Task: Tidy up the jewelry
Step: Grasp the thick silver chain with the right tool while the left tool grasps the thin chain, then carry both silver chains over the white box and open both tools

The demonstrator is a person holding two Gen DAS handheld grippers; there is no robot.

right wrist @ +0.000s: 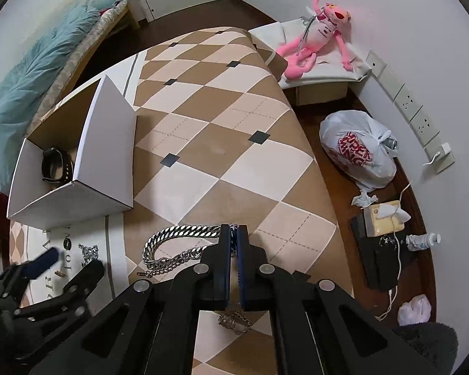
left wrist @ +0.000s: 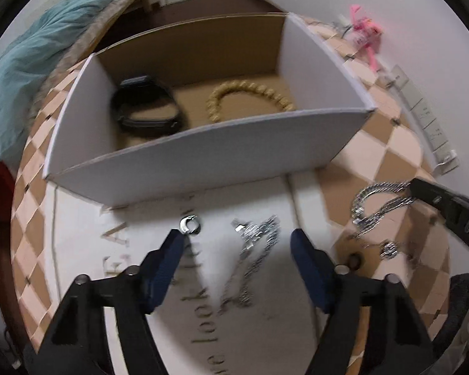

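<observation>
A white cardboard box [left wrist: 203, 153] sits on the checkered mat and holds a black watch [left wrist: 147, 106] and a wooden bead bracelet [left wrist: 250, 100]. My left gripper [left wrist: 239, 240] is open above a thin silver necklace [left wrist: 256, 240]; a small silver ring [left wrist: 189, 223] lies by its left fingertip. My right gripper [right wrist: 233, 234] is shut on a thick silver chain [right wrist: 178, 243], which also shows in the left wrist view [left wrist: 378, 203]. The box [right wrist: 78, 168] and the left gripper [right wrist: 65, 265] show in the right wrist view. A small clear-stone piece [right wrist: 234, 320] lies under my right gripper.
A small silver pendant [left wrist: 389, 248] and a dark ring [left wrist: 355, 261] lie on the mat at the right. A pink plush toy [right wrist: 322, 31], a white plastic bag [right wrist: 359, 153], a tissue box [right wrist: 384, 218] and a bottle [right wrist: 422, 240] are off the mat at the right. A bed [right wrist: 31, 93] stands at the left.
</observation>
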